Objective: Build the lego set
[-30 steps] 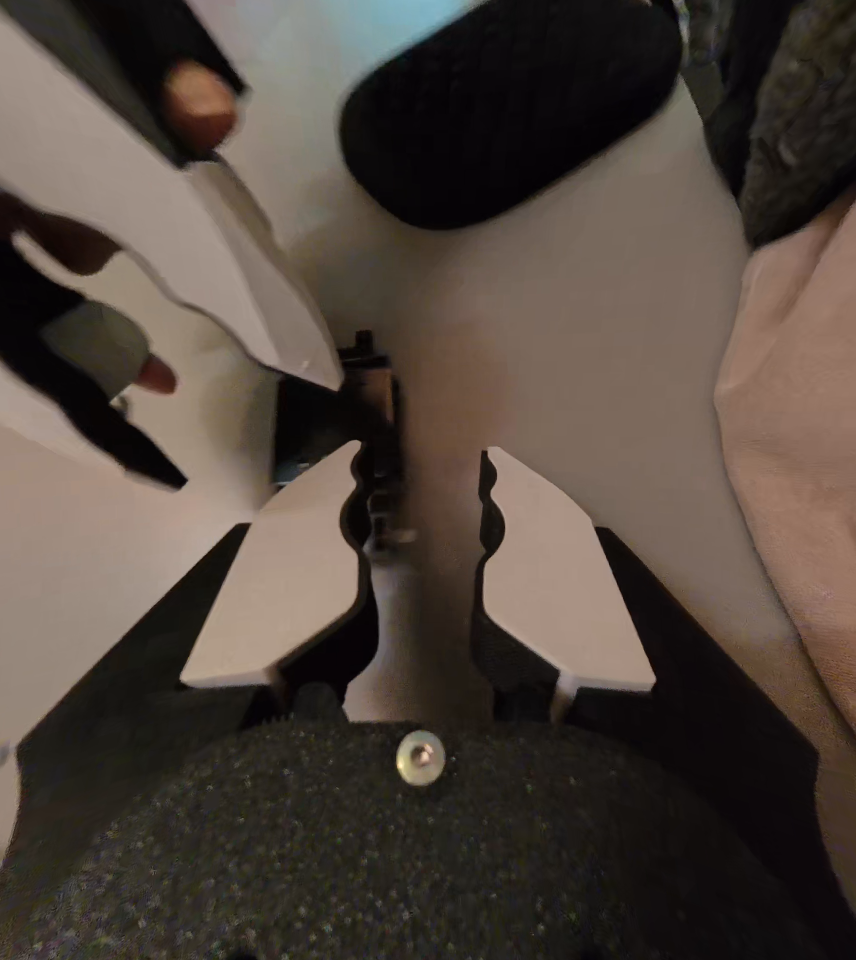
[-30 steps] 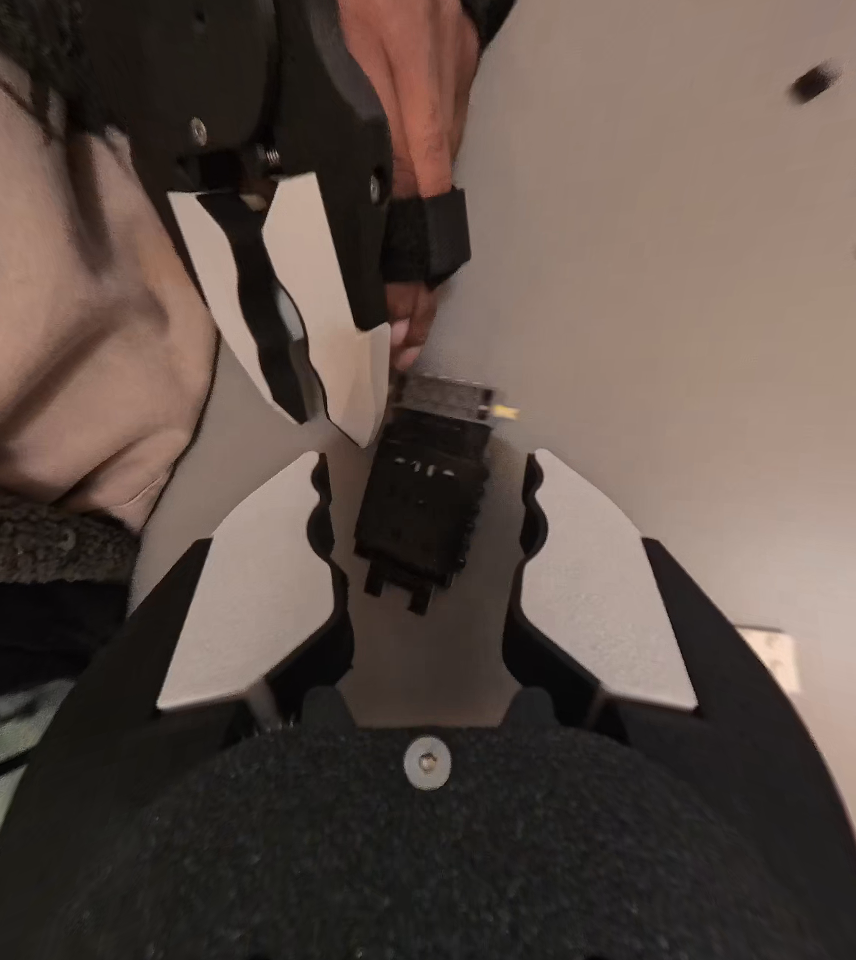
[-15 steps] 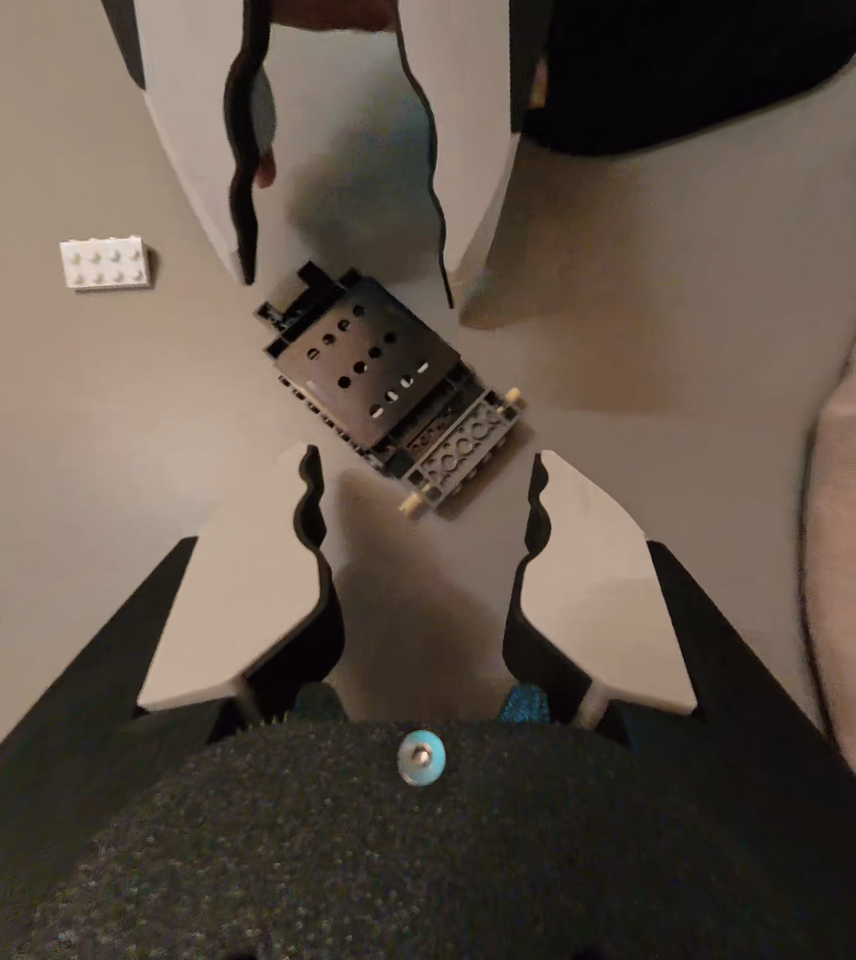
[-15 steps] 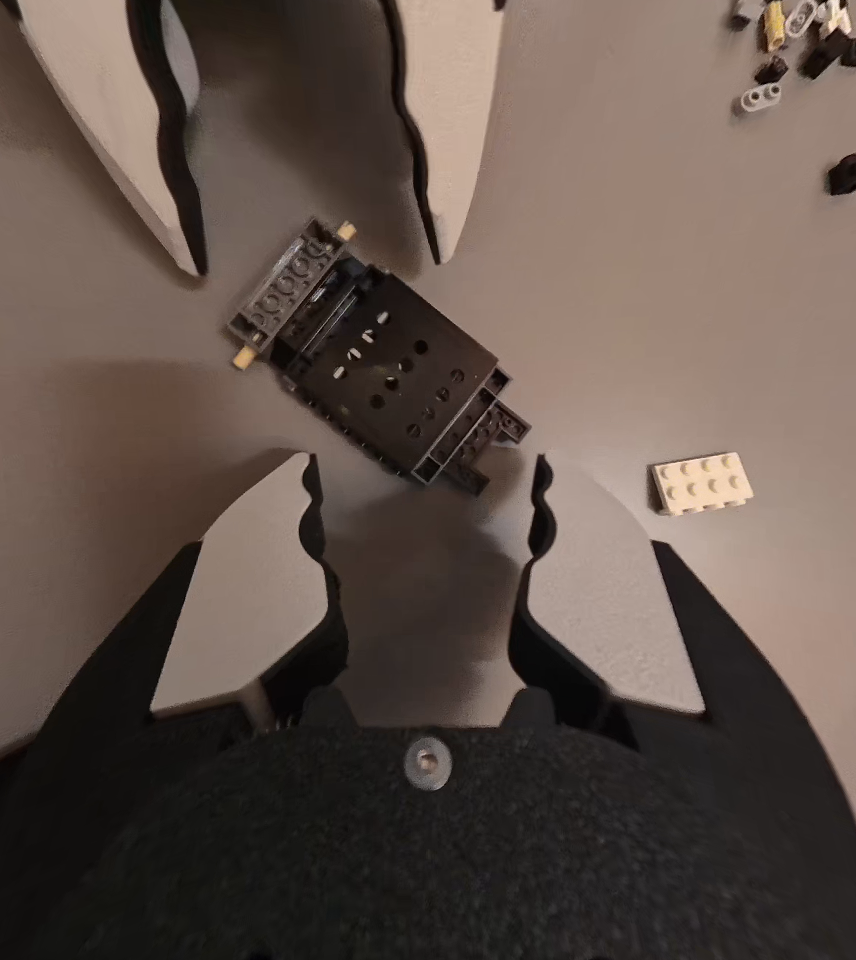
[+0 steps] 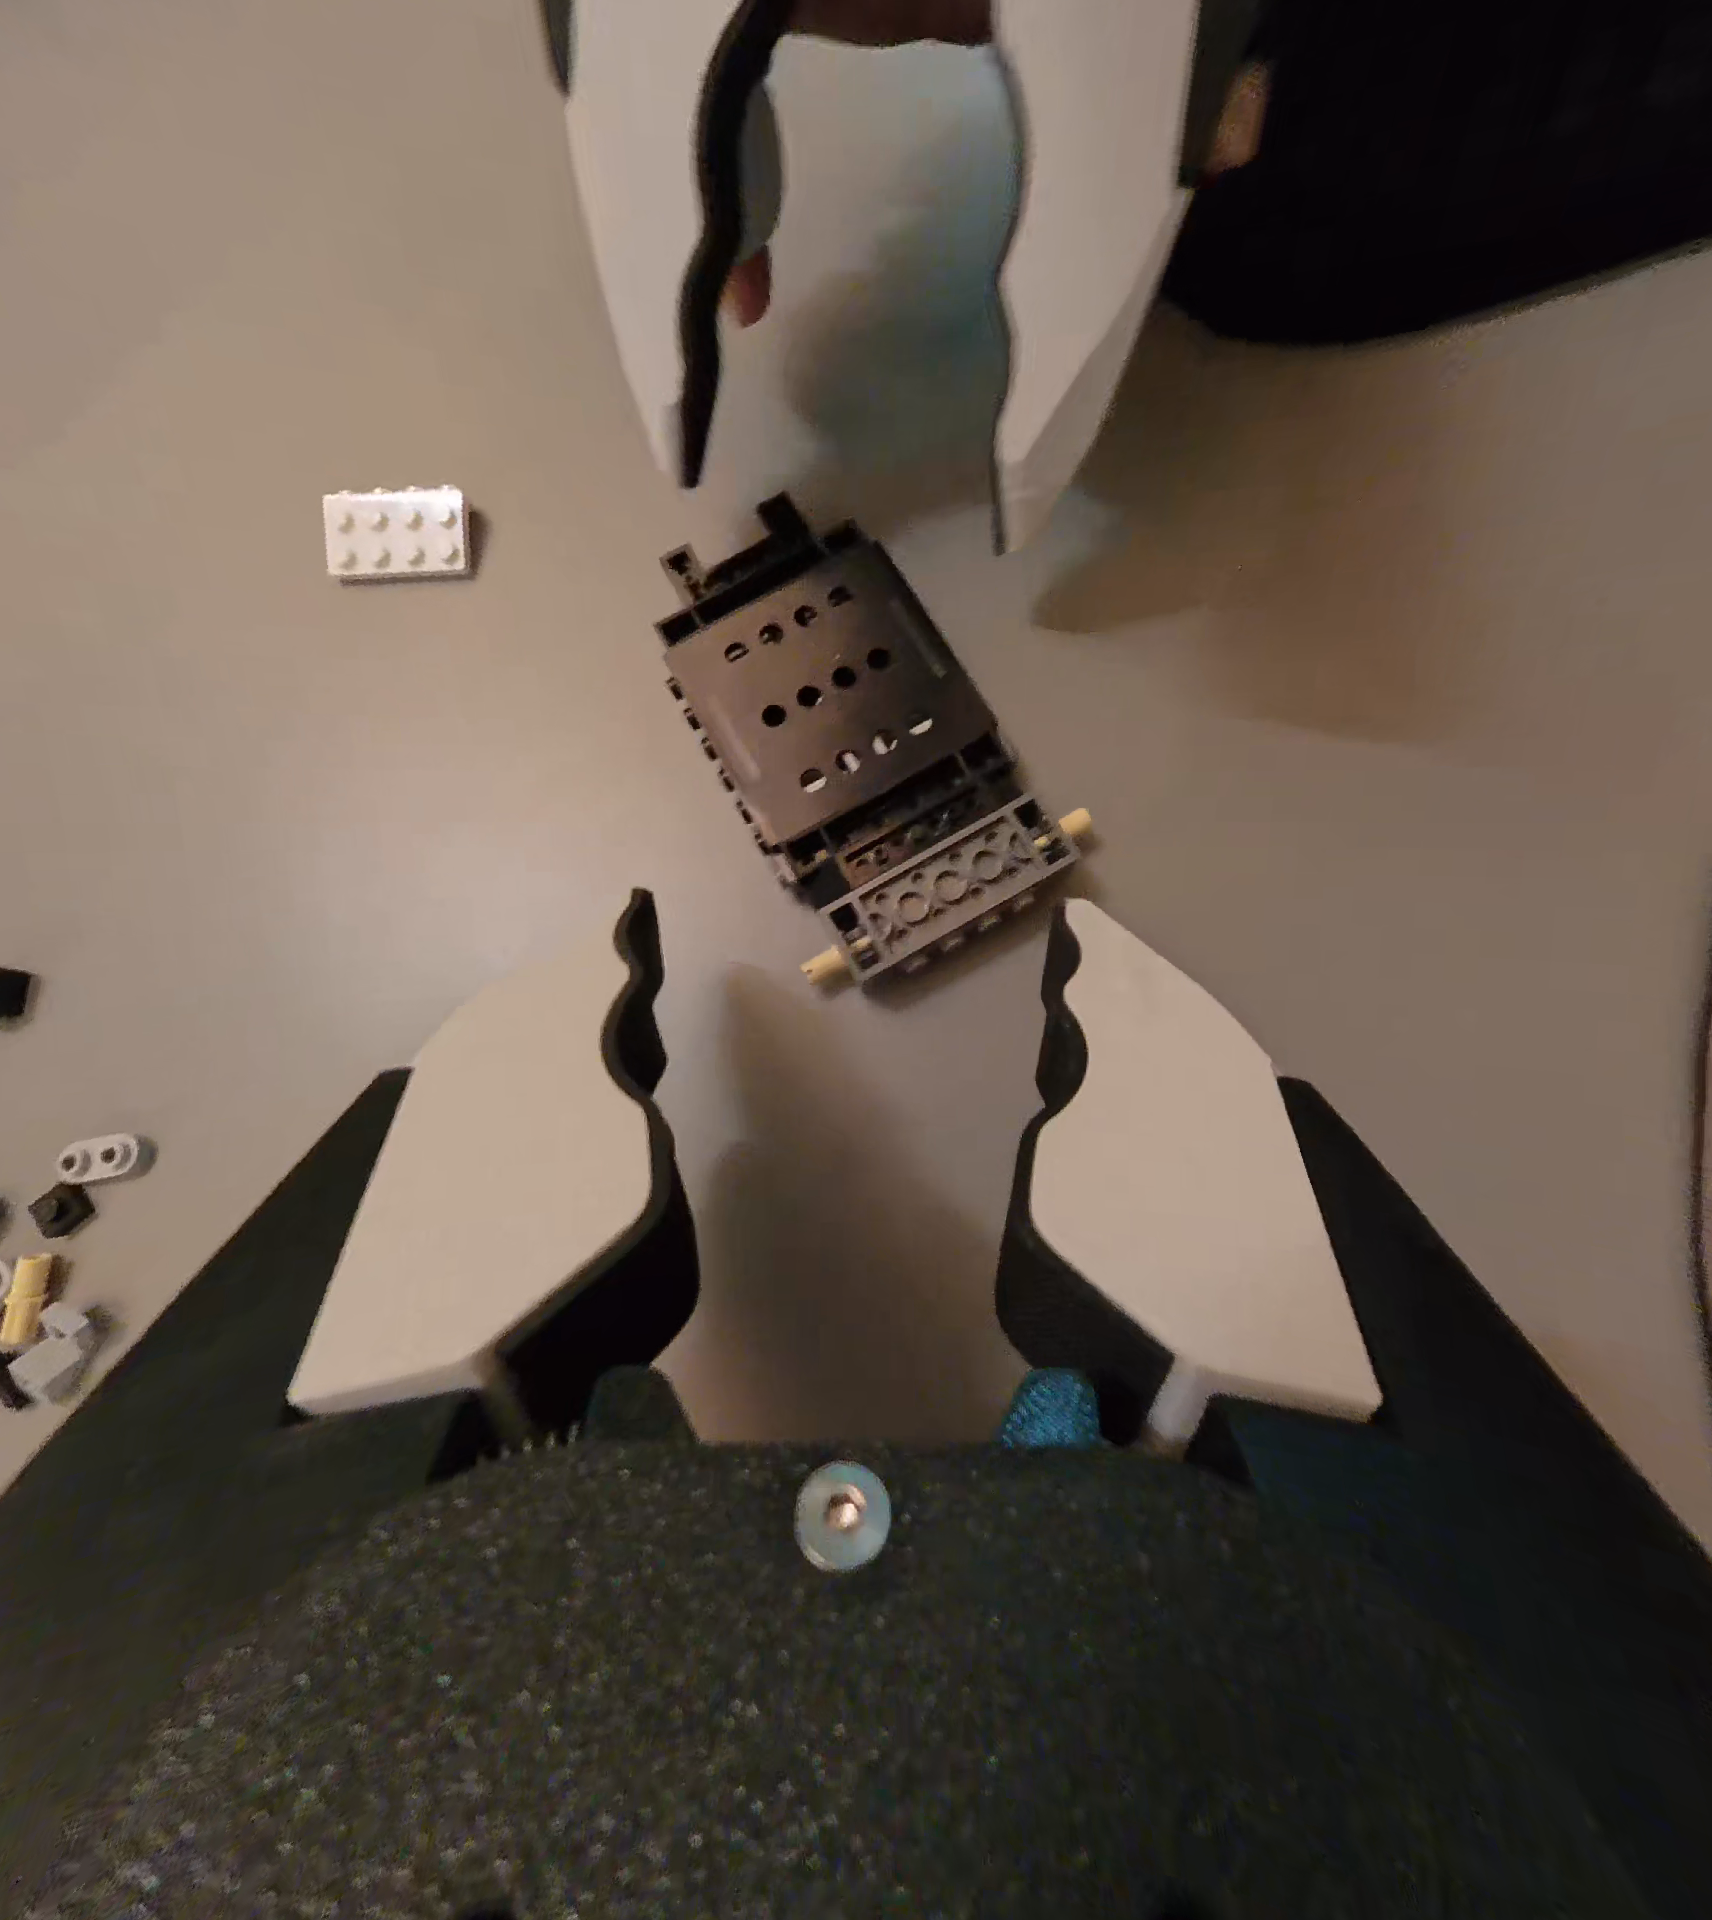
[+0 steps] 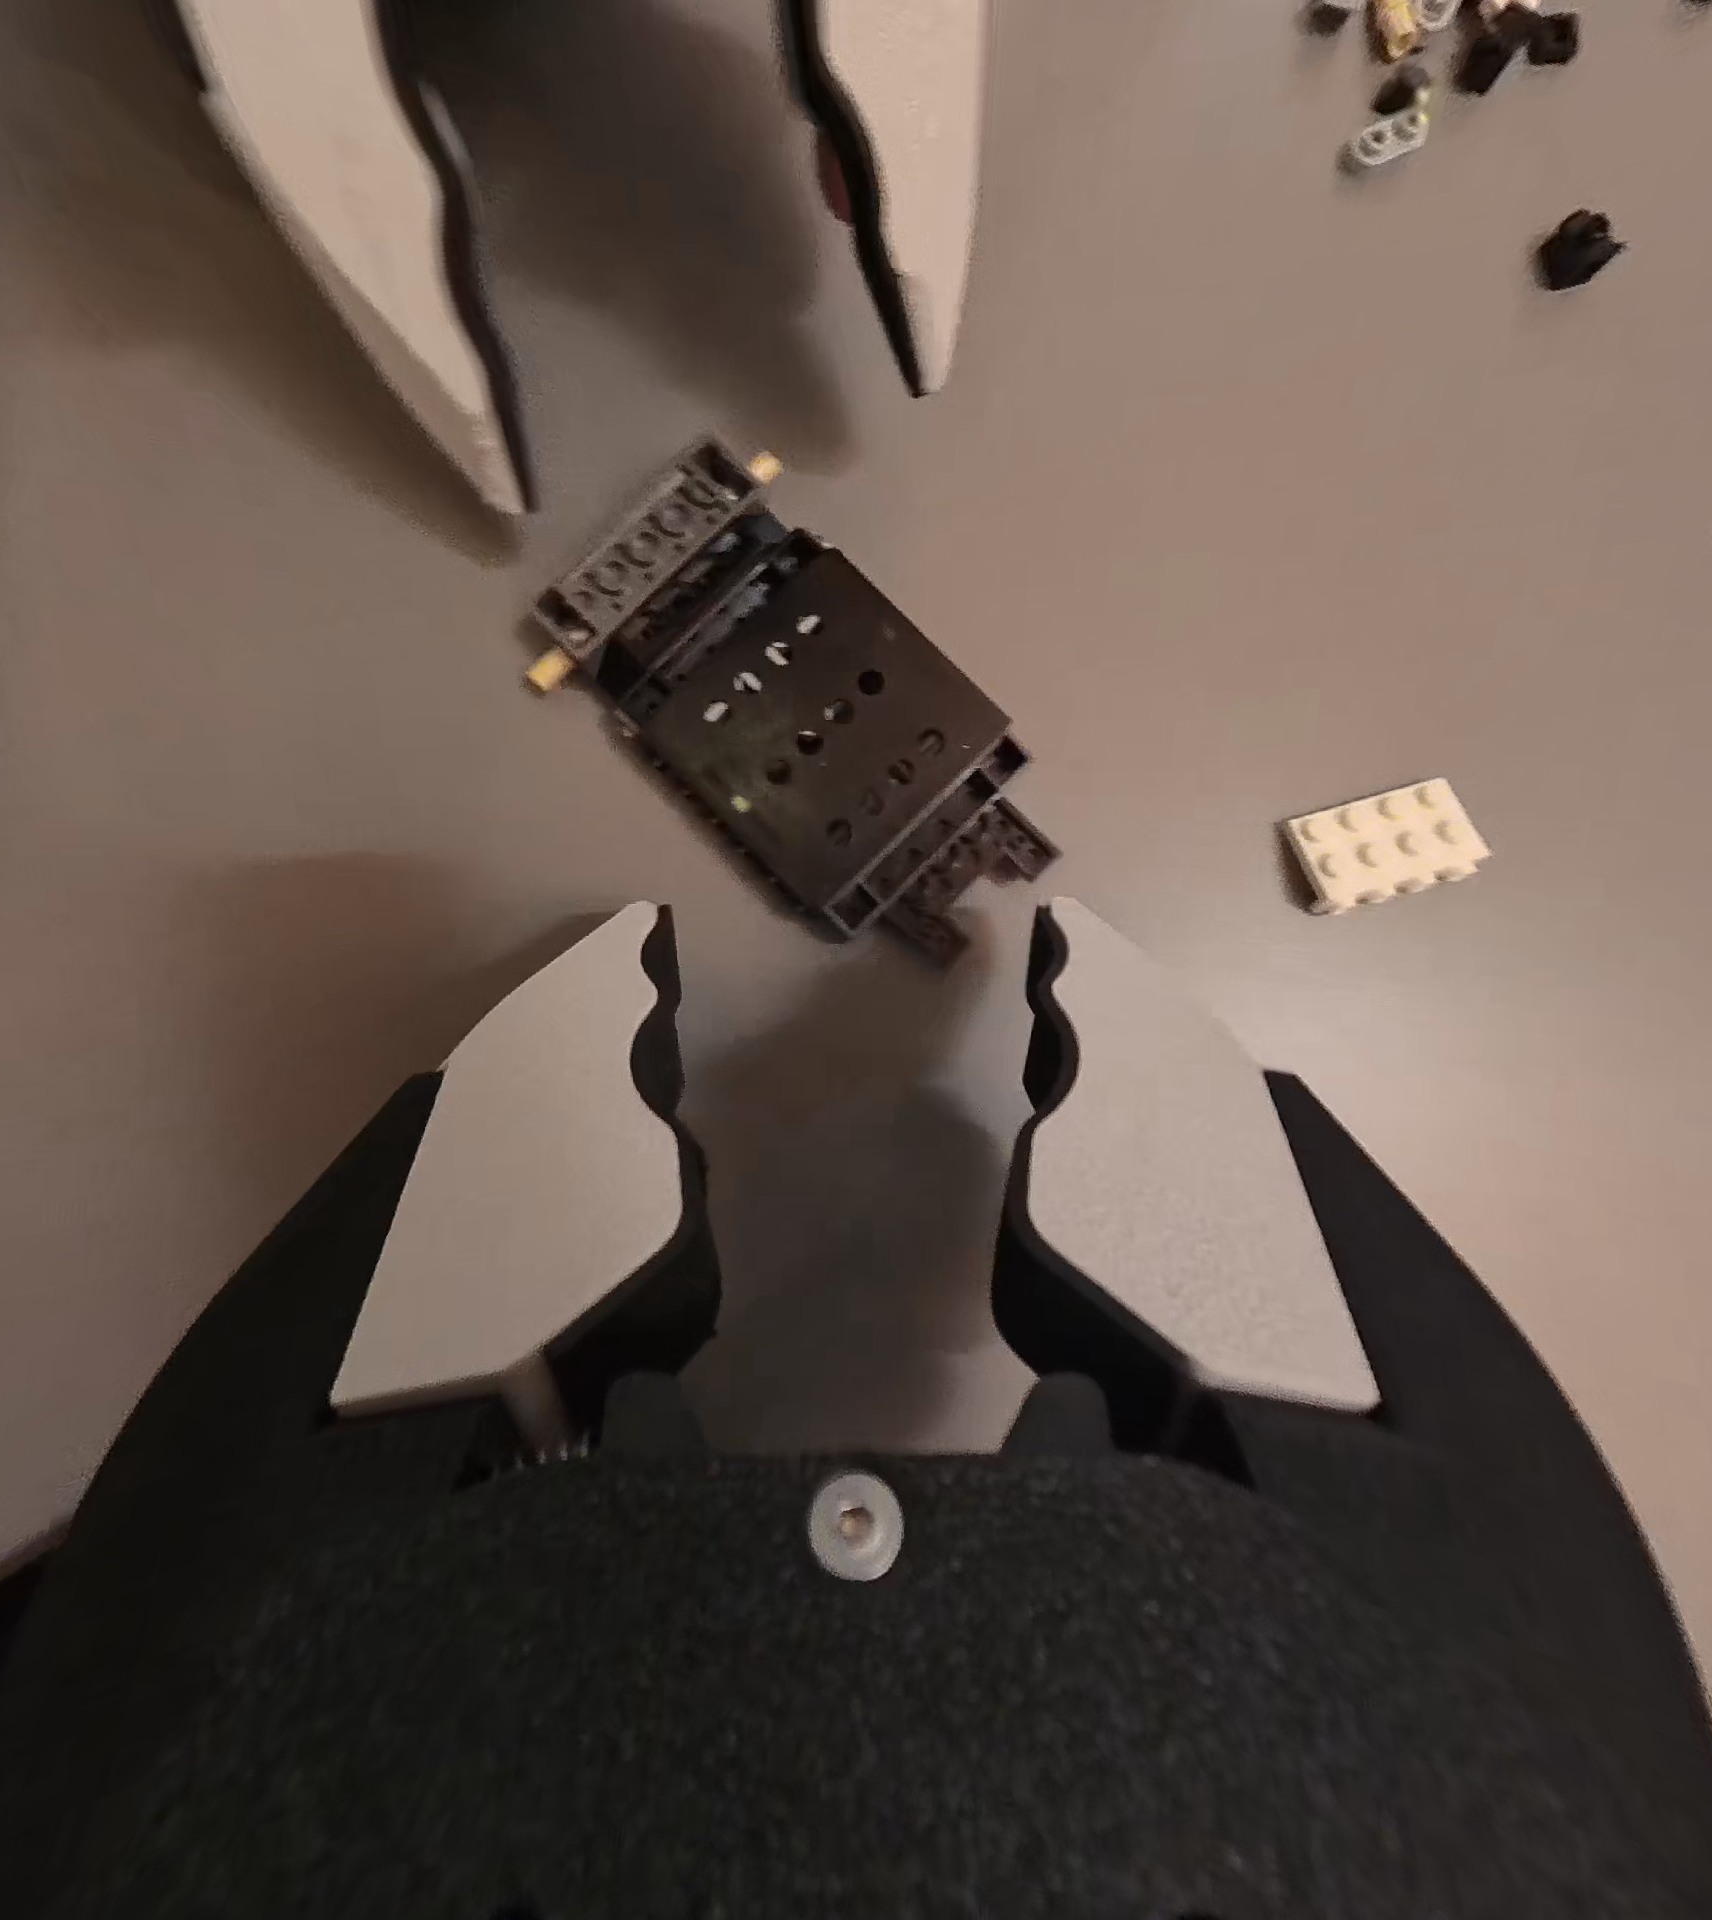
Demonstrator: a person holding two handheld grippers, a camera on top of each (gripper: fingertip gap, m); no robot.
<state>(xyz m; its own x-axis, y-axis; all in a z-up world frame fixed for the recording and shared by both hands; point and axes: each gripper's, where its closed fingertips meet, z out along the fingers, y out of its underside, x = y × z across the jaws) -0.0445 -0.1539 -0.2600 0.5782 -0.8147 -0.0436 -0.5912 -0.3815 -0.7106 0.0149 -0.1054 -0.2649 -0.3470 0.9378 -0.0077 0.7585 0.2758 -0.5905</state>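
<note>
- Lego model (image 5: pixel 836 727), a black perforated block with a grey axle piece (image 5: pixel 945 899) at one end, lies flat on the desk (image 5: pixel 208 312), angled from 11 to 5 o'clock in the left wrist view, touched by neither tool.
- Left gripper (image 5: pixel 847 914) hangs at its 6 o'clock, jaws wide and empty, probably lined up to take the axle end.
- Right gripper (image 6: pixel 852 920) faces it from the opposite end, jaws also wide and empty.
- White plate (image 5: pixel 399 535) waits at 10 o'clock, well apart, likely next to fit.
- Small loose parts (image 5: pixel 10 1288) sit clustered at 8 o'clock, clear of the work.
</note>
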